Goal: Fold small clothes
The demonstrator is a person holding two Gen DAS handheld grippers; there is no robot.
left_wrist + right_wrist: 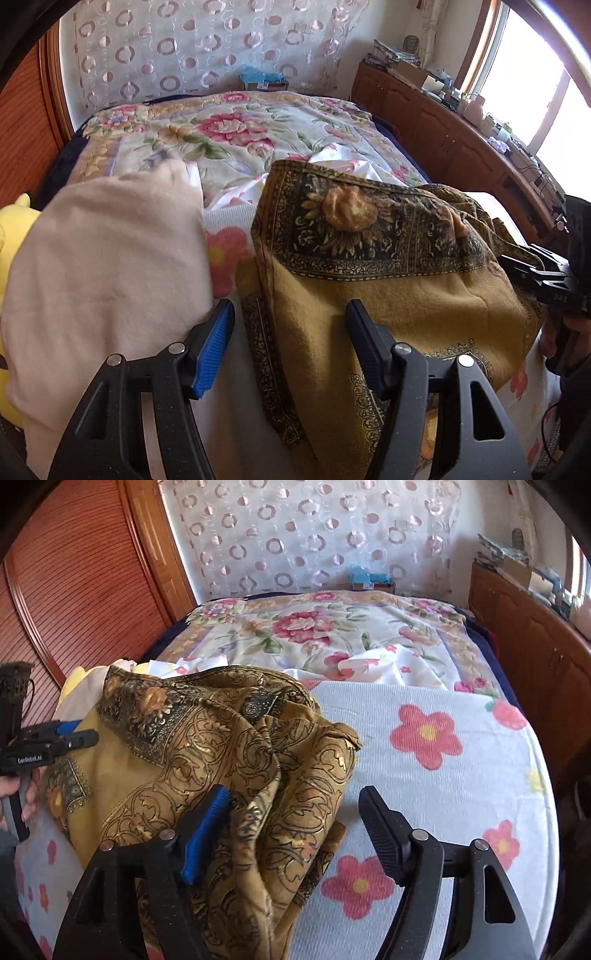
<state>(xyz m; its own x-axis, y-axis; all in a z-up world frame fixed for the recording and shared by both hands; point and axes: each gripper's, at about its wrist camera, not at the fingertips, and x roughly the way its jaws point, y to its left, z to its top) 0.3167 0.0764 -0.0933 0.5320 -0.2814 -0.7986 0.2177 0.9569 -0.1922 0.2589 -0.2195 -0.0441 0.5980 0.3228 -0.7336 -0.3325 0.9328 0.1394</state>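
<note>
Mustard-gold patterned cloth [388, 288] lies crumpled on the bed, on a white towel with red flowers [436, 746]; dark ornate border with a big golden flower runs across its upper part; its right side is bunched into a loose heap of folds [258, 760], its left part flatter; pale pink garment [103, 273] lies just beside it on the left, a strip of towel between them; a yellow plush thing [14, 229] peeks out at the far left edge behind the pink one.

Left gripper [291, 343] hovers over the cloth's near-left edge, fingers apart, nothing between them; blue-padded finger [214, 350] sits near the pink garment, the other finger over the gold cloth.

Right gripper [295, 834] is at the bunched side, fingers apart; blue-padded finger [203, 834] touches or sits just against the folds, cannot tell which; the black finger over bare towel.

Further up the bed a floral quilt [314, 627]; ring-patterned curtain [207, 48] behind; wooden cabinets [436, 125] along the right wall under a bright window.
</note>
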